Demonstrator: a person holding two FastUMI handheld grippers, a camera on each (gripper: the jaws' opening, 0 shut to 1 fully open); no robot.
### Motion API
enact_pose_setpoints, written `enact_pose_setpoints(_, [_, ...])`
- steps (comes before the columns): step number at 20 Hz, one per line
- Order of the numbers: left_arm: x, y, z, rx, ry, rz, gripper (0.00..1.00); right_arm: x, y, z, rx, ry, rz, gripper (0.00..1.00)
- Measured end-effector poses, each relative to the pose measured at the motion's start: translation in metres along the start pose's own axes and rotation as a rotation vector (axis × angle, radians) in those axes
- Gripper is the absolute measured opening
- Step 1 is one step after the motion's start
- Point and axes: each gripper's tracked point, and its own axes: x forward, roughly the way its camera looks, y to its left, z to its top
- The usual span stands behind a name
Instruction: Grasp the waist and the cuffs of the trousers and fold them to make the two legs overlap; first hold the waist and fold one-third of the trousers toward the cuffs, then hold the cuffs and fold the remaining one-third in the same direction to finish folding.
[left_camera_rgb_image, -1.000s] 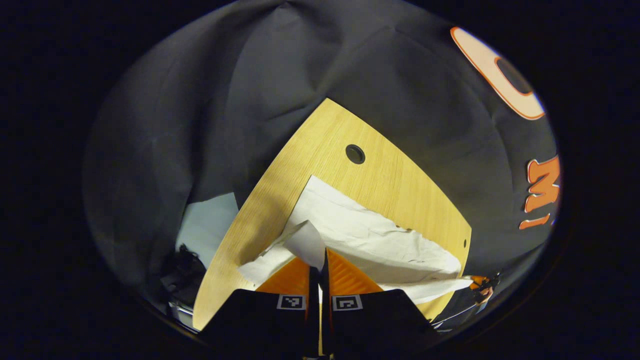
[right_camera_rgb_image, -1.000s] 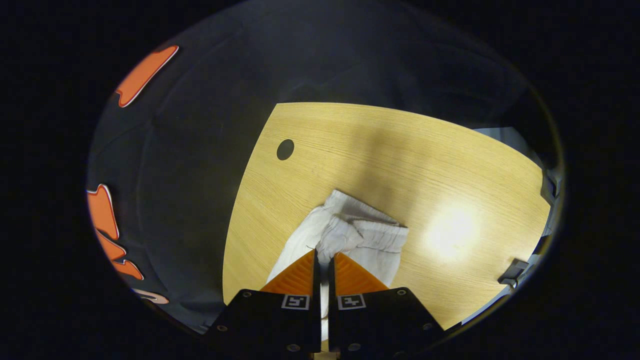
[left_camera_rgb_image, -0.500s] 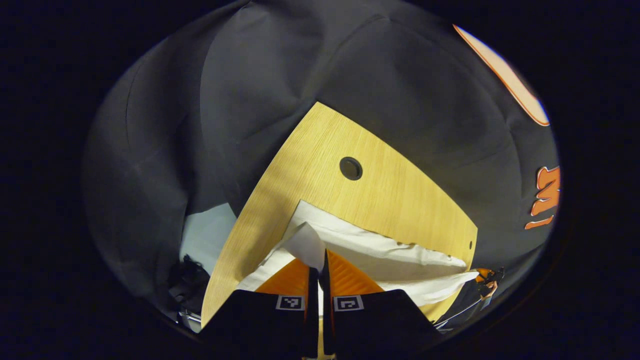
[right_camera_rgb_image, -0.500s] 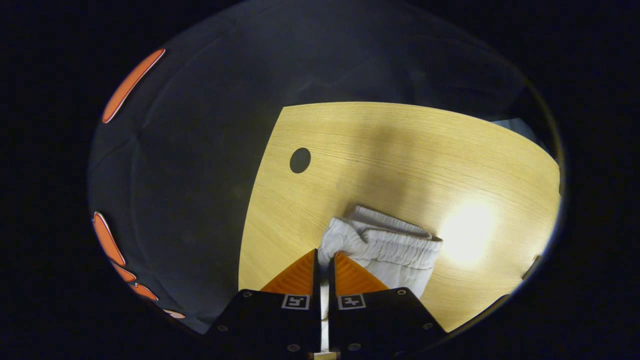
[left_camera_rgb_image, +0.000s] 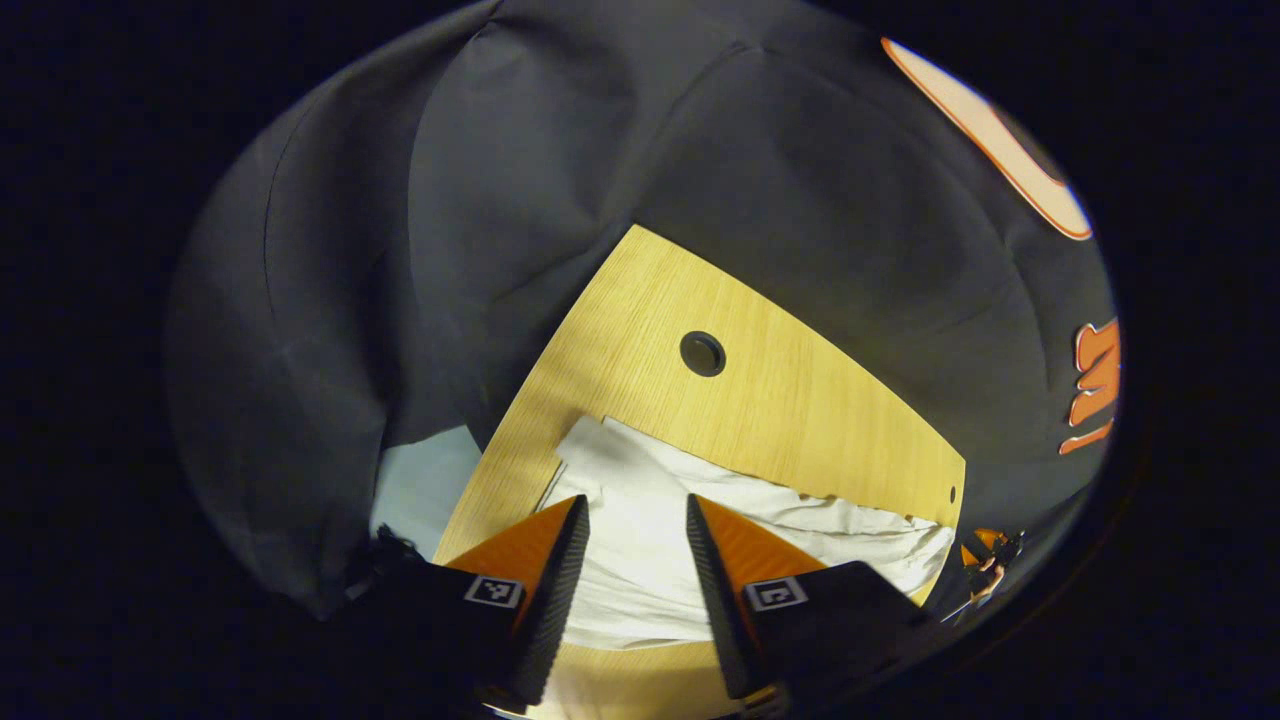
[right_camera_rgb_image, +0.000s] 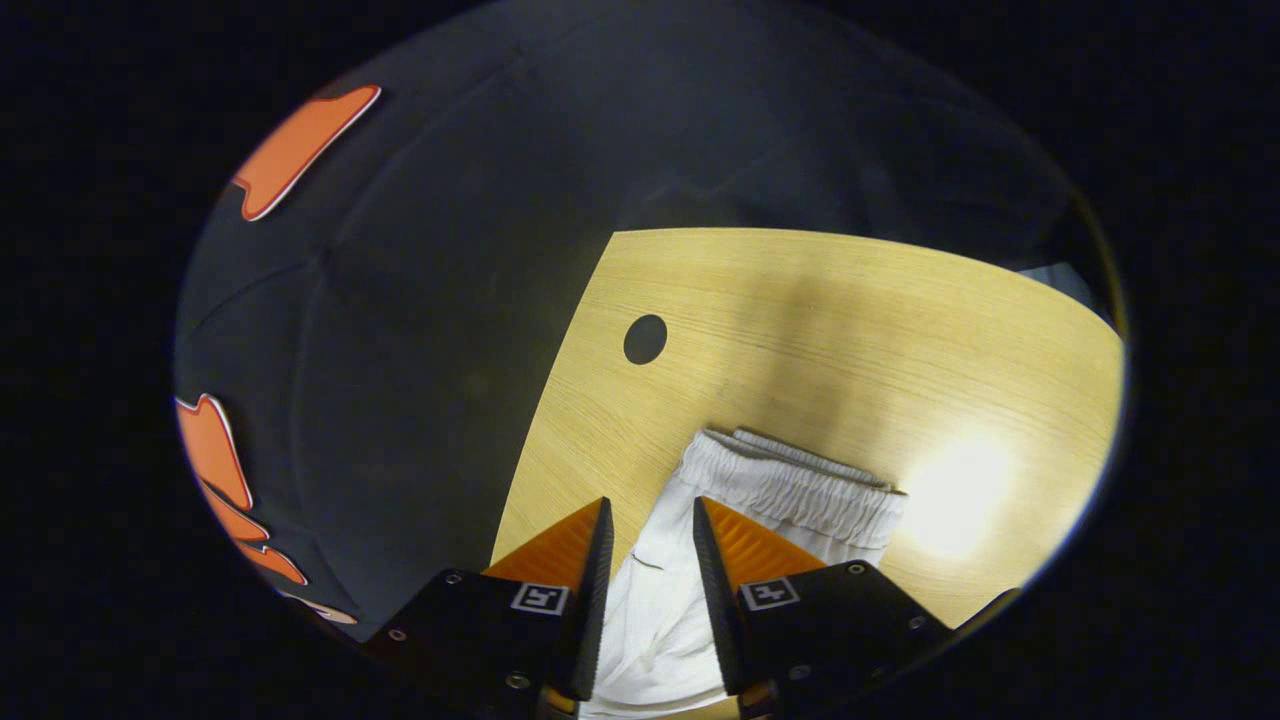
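Left gripper view: the left gripper (left_camera_rgb_image: 636, 520) hangs just above the white trousers (left_camera_rgb_image: 700, 520), its two fingers spread apart with cloth showing in the gap between them and nothing pinched. The trousers lie flat and rumpled on the wooden desk (left_camera_rgb_image: 780, 400), stretching along its near edge toward the far right corner, one layer folded over another so a doubled edge runs across the cloth. Beyond them, a round cable hole (left_camera_rgb_image: 702, 353) sits in bare wood, well apart from the fabric. A second, much smaller hole (left_camera_rgb_image: 952, 494) marks the desk near its right edge. Past the right end of the trousers a small dark and orange shape (left_camera_rgb_image: 985, 560) shows, too small to make out. A pale patch of floor (left_camera_rgb_image: 425, 485) shows past the desk's left edge.

In the right gripper view, the right gripper (right_camera_rgb_image: 646, 535) also has its fingers apart, hovering over the gathered elastic waist (right_camera_rgb_image: 800, 485), which lies on the desk (right_camera_rgb_image: 850, 330) with the legs running back under the gripper. The same cable hole (right_camera_rgb_image: 645, 339) lies beyond, near the desk's left edge, and a bright glare spot (right_camera_rgb_image: 955, 495) sits just beside the waist.
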Motion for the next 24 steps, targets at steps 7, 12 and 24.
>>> enact_pose_setpoints(7, [-0.042, -0.038, -0.025, 0.132, -0.067, -0.040, 0.99, -0.024, -0.042, -0.014, -0.117, -0.013, -0.089, 0.86])
enact_pose_setpoints(12, [-0.082, -0.079, -0.053, 0.207, -0.175, -0.031, 1.00, -0.017, -0.080, -0.037, -0.155, 0.048, -0.162, 0.91])
enact_pose_setpoints(24, [-0.175, -0.188, -0.126, 0.401, -0.405, -0.008, 0.99, 0.025, -0.108, -0.022, -0.086, 0.069, -0.173, 0.92])
